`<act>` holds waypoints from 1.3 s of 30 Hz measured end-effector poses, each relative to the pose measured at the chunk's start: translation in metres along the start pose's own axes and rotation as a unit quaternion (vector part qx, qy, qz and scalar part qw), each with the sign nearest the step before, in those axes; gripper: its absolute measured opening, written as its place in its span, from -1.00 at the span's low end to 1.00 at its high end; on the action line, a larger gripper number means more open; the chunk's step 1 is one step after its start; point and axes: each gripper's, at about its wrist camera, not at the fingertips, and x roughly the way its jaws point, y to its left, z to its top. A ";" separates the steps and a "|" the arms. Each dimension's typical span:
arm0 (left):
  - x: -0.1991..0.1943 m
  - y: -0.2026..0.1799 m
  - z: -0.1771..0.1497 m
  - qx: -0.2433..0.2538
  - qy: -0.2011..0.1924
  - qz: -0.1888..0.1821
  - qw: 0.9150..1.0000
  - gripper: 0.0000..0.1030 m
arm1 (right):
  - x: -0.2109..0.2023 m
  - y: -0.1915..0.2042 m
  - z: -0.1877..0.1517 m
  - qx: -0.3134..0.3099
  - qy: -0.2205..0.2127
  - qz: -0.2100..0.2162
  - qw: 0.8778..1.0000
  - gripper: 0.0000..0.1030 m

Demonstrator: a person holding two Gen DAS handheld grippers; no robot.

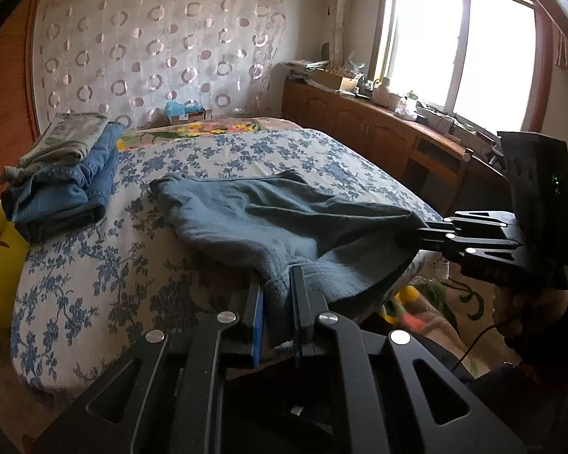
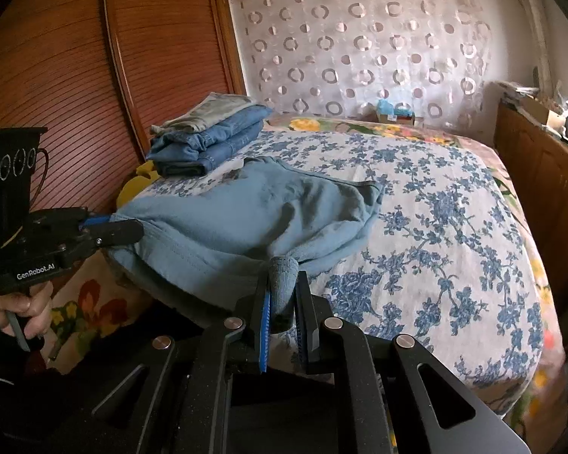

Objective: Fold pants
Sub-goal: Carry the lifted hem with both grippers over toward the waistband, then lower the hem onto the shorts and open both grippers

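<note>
The light blue pants (image 1: 269, 219) are lying half-folded on the bed (image 1: 106, 265), bunched at the near edge, with the doubled-over part reaching in toward the middle of the bedspread. The near ends are lifted a bit off the edge since both grippers have hold of them.

The left gripper (image 1: 278, 287) is clamped tight on a thick fold of the blue fabric, which is squeezed right between the blue pads. The right gripper (image 2: 284, 295) is pinched shut the same way on a rolled-up bit of cuff or hem that sticks up between its fingers. From the left camera you can see the right gripper coming in from the side with the pants' corner stretched to its tip, and a hand (image 2: 17, 312) around the left gripper's handle shows in the right camera.

Further back, by the far left corner of the bed, there's a stack of folded clothes (image 1: 62, 178), jeans with a grey piece on top, well apart from the blue pants. A curtain with ring patterns (image 1: 159, 49) hangs behind the far edge, and a wooden cabinet (image 1: 378, 128) runs along the right side under a bright window (image 1: 462, 45).
</note>
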 end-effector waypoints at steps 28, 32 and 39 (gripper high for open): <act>0.067 0.047 0.064 -0.025 -0.020 0.037 0.999 -0.72 | 0.081 -0.034 0.056 0.034 -0.027 -0.015 0.999 -0.79; 0.077 0.053 0.068 -0.028 -0.015 0.038 0.999 -0.60 | 0.098 -0.038 0.060 0.036 -0.016 -0.021 0.999 -0.79; 0.075 0.064 0.064 -0.045 -0.030 0.026 0.998 0.02 | 0.117 -0.046 0.061 0.046 0.009 -0.018 0.999 -0.70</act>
